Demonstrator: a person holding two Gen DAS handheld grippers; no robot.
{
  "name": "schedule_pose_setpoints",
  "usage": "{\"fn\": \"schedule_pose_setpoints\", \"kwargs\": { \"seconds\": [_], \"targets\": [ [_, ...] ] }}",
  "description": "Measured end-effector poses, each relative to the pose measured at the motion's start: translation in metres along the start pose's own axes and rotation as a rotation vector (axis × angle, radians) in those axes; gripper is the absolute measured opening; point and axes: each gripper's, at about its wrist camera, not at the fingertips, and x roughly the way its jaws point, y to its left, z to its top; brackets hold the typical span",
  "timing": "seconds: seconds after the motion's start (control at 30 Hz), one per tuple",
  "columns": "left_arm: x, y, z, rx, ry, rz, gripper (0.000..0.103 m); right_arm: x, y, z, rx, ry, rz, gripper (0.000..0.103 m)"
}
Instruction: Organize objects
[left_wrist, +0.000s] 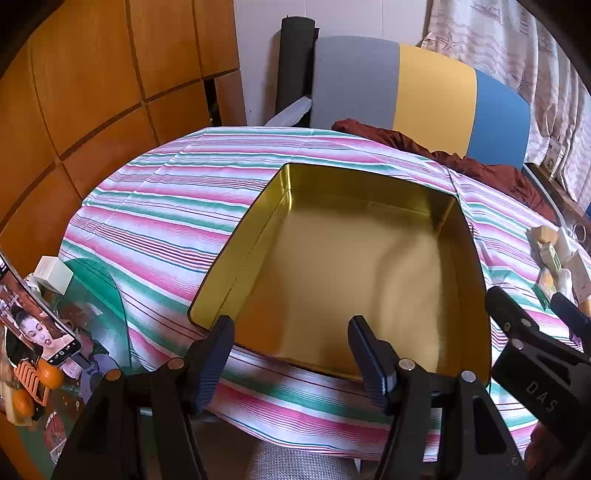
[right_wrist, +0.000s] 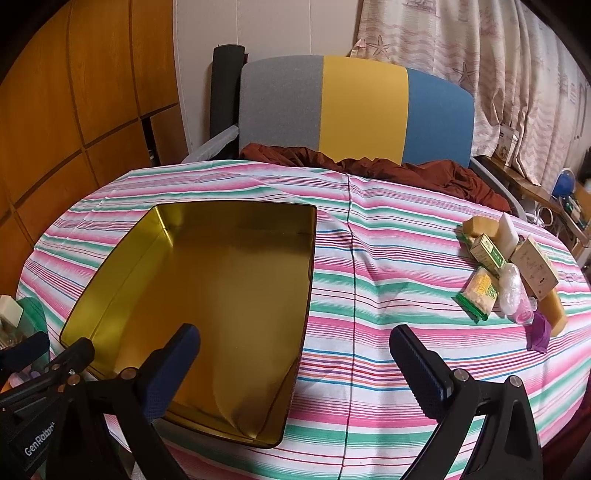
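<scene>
An empty gold tin box (left_wrist: 332, 273) sits open on the striped tablecloth; it also shows in the right wrist view (right_wrist: 207, 295) at left. A cluster of small items (right_wrist: 513, 273) lies at the table's right: soap bars, small cartons, a green packet, a wrapped white piece and a purple piece. It shows at the right edge of the left wrist view (left_wrist: 557, 266). My left gripper (left_wrist: 291, 354) is open and empty above the box's near rim. My right gripper (right_wrist: 295, 358) is open and empty over the cloth by the box's right wall, left of the items.
The striped tablecloth (right_wrist: 369, 295) covers a round table. A grey, yellow and blue chair (right_wrist: 358, 107) with a dark red cloth (right_wrist: 406, 170) stands behind. A phone on a stand (left_wrist: 40, 325) and a white box (left_wrist: 55, 275) are at the left edge.
</scene>
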Motion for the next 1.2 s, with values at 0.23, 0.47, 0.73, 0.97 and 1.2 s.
{"fn": "schedule_pose_setpoints", "kwargs": {
  "seconds": [0.23, 0.47, 0.73, 0.97, 1.2],
  "targets": [
    [0.000, -0.008, -0.003, 0.027, 0.005, 0.003, 0.065, -0.003, -0.011, -0.002, 0.017, -0.001, -0.002, 0.103],
    [-0.002, -0.030, -0.010, 0.082, 0.015, -0.039, 0.065, -0.009, -0.043, -0.007, 0.047, -0.022, -0.031, 0.103],
    [-0.014, -0.073, -0.026, 0.208, 0.016, -0.159, 0.065, -0.012, -0.126, -0.024, 0.133, -0.025, -0.114, 0.103],
    [-0.022, -0.107, -0.039, 0.270, 0.020, -0.250, 0.065, -0.013, -0.232, -0.045, 0.284, -0.045, -0.258, 0.103],
    [-0.022, -0.134, -0.048, 0.260, 0.097, -0.392, 0.065, 0.002, -0.324, -0.059, 0.384, -0.075, -0.395, 0.088]
  ]
}}
